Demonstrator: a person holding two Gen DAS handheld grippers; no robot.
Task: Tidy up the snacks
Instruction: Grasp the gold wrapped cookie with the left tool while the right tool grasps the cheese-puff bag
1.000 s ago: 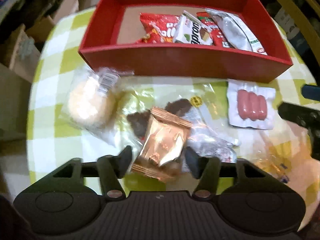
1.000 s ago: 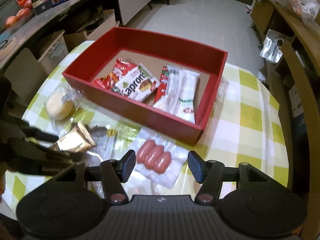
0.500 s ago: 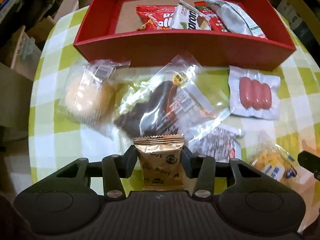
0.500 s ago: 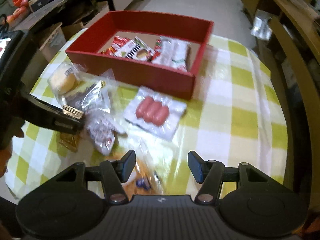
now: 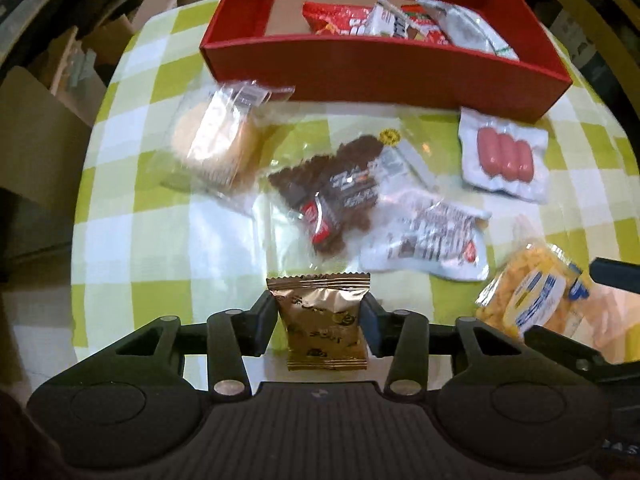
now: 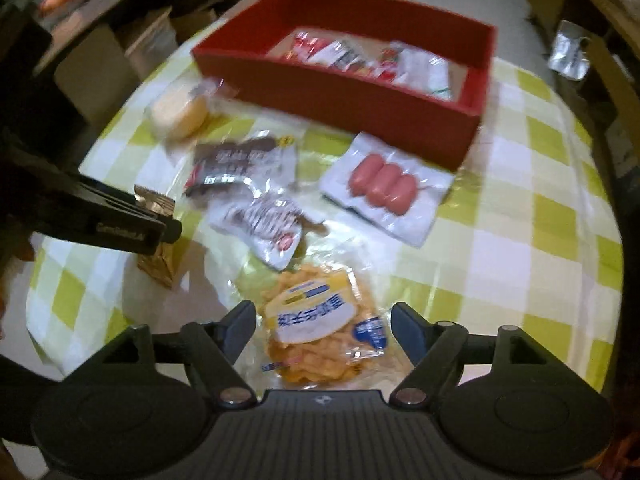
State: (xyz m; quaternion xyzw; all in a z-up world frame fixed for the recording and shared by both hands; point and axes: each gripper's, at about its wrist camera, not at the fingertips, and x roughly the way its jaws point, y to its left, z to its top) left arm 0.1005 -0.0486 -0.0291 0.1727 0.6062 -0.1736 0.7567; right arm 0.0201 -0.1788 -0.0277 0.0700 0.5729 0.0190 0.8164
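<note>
Gold crinkled foil packet (image 5: 326,320) pinched by left gripper (image 5: 319,319) though loosening, right gripper (image 6: 323,322) widening around yellow crisp bag (image 6: 320,324), right view alone shows packet's hanging tail.

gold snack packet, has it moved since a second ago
Yes. The gold snack packet lay on the chocolate snack bag near the red box; now the left gripper pinches it clear of both.
</note>
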